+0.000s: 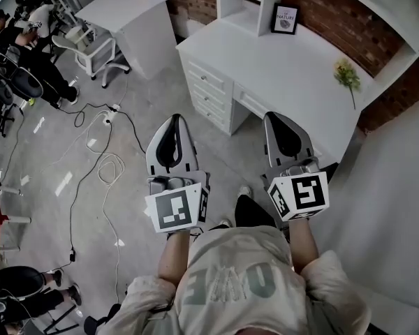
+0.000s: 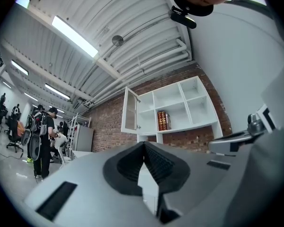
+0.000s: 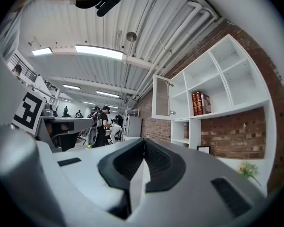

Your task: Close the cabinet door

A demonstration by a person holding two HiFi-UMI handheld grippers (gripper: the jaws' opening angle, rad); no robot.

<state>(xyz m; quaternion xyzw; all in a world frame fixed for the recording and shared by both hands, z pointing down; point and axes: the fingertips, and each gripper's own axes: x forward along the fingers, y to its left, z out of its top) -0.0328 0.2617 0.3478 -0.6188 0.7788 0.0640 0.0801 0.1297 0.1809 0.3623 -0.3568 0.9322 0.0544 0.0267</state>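
the cabinet door point(image 3: 162, 97) hangs open at the upper left corner of the shelf unit point(image 3: 213, 86), well apart from both grippers. the left gripper point(image 2: 144, 144) and right gripper point(image 3: 143, 141) are closed on nothing. this looks like the approach; next, a gripper likely has to rise to the door's outer face and push it toward the shelf unit.

White desk point(image 1: 286, 68): framed picture point(image 1: 285, 18) standing at its back, yellow flower sprig point(image 1: 348, 75) lying near right end. Grey floor point(image 1: 49, 159): loose cables point(image 1: 108, 166) and a power strip point(image 1: 112, 109). White wall cabinet point(image 3: 227, 79): upright books point(image 3: 199, 103) in lower middle compartment.
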